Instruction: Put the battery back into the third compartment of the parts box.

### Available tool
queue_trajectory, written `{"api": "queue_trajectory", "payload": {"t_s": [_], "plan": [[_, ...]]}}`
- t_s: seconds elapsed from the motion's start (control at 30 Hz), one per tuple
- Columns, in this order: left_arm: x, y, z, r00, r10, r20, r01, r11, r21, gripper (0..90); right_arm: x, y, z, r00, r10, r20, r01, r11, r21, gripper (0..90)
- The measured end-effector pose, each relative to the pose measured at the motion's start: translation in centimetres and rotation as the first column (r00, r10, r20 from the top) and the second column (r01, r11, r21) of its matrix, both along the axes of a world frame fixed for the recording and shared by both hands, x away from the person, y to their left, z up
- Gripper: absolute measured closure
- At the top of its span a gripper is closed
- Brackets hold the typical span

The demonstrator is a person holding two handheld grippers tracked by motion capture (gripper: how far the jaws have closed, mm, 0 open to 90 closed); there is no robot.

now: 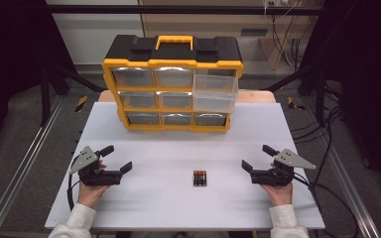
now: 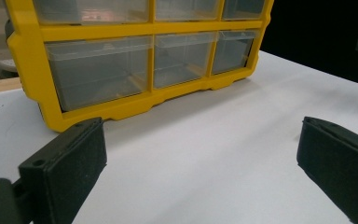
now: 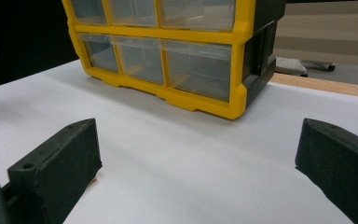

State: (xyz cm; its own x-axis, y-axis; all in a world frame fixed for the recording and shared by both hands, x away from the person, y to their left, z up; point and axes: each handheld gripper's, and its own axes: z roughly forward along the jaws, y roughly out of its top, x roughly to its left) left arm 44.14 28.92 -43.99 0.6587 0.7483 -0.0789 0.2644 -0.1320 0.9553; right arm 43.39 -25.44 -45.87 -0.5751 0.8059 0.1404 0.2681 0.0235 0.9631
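White bench (image 1: 144, 198) carries a yellow drawer organizer (image 1: 173, 89), its top-right drawer (image 1: 215, 92) pulled out. With both claws released, the right claw (image 1: 259, 159) should straddle the battery pack (image 1: 200, 178) squarely before pinching; the left claw (image 1: 115, 158) waits.

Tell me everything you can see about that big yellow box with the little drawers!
The box is a yellow and black plastic organizer with a yellow handle on its black top. It stands upright at the far middle of the white table, its front tilted back a little. Its front holds nine clear drawers in three rows of three. The top right drawer is pulled out; the others are shut. The drawers look empty, though that is hard to tell. Only the table touches it.
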Motion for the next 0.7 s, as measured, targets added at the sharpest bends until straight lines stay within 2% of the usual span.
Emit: {"api": "queue_trajectory", "payload": {"t_s": [0.17,0.43,0.6,0.7], "plan": [[0.0,0.1,0.0,1.0,0.007,0.002,-0.007,1.0,-0.006,1.1,0.1,0.1,0.1,1.0,0.002,-0.001,-0.002,0.9999,-0.014,0.6],[0.0,0.4,0.0,0.9998,0.017,0.005,-0.017,0.9998,-0.01,1.2,0.0,1.3,1.2,0.9998,0.018,0.002,-0.018,0.9992,-0.036,0.6],[0.1,0.4,0.0,0.9999,0.016,0.004,-0.016,0.9999,-0.001,1.2,0.1,2.6,1.3,0.9992,0.03,-0.026,-0.031,0.9982,-0.05,1.5],[0.0,0.4,0.0,0.9998,0.022,0.004,-0.022,0.9998,0.0,1.1,0.3,3.5,1.3,0.9983,0.034,-0.048,-0.038,0.996,-0.081,1.5]]}}
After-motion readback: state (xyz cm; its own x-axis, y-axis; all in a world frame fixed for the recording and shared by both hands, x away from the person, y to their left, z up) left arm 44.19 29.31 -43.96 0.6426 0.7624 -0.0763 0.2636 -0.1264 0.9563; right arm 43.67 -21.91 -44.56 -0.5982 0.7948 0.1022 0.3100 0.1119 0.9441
